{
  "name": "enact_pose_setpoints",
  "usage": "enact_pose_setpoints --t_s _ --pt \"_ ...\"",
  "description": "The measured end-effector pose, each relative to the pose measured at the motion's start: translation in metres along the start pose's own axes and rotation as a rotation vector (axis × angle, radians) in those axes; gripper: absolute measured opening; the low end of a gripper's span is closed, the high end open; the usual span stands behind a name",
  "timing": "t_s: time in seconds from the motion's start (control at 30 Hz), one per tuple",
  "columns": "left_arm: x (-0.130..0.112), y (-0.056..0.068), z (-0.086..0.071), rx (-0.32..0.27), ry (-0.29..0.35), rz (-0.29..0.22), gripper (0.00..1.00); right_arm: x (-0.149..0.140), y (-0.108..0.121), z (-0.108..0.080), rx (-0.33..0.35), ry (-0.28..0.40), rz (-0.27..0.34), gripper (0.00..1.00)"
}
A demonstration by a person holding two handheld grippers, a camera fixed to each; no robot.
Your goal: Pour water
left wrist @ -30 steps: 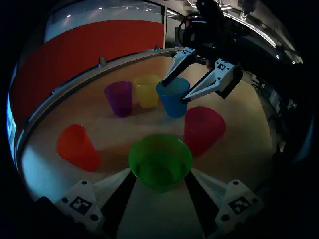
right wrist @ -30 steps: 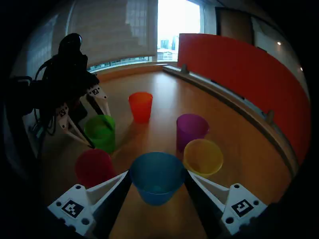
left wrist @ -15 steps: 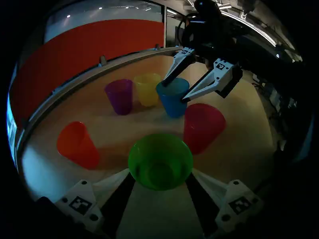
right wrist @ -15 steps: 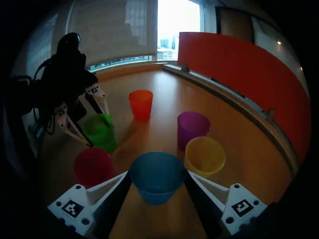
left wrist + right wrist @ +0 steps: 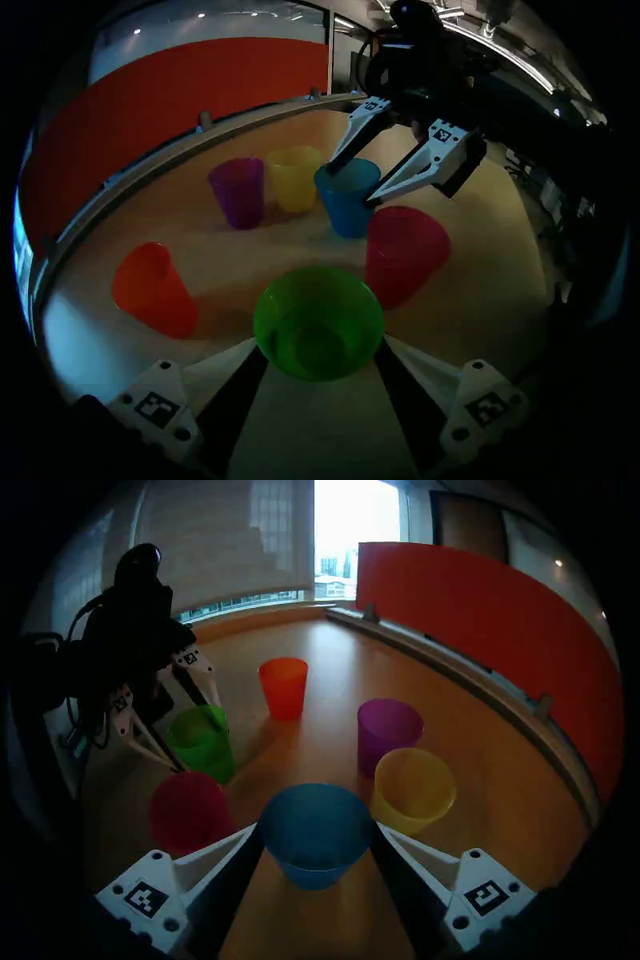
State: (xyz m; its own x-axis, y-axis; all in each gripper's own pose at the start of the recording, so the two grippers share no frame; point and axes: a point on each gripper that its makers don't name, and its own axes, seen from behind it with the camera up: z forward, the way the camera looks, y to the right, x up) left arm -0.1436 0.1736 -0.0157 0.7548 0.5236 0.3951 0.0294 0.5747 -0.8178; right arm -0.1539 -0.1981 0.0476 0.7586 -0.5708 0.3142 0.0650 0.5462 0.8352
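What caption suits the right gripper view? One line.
Right gripper grips the blue cup; opposite, left gripper grips the green cup.

The two gripper views face each other, close and low, across one table (image 5: pixel 496 264).

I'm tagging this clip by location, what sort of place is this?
Likely an office or lab workspace: a long light-wood table runs beside a flat red partition panel, and a large glass window with a pulled-down blind looks out on city buildings.
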Motion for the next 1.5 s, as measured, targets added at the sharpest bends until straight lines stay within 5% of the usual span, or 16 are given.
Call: enact_pose_setpoints --t_s 0.97,1.5 --pt "-0.006 0.001 0.001 0.008 -0.006 -0.008 0.89 -0.014 -0.004 -0.005 -0.012 -0.022 -0.003 0.97" --pt "-0.02 -0.002 -0.016 0.035 -0.017 -0.013 0.89 -0.027 -0.005 -0.02 -0.051 -0.025 0.007 0.98"
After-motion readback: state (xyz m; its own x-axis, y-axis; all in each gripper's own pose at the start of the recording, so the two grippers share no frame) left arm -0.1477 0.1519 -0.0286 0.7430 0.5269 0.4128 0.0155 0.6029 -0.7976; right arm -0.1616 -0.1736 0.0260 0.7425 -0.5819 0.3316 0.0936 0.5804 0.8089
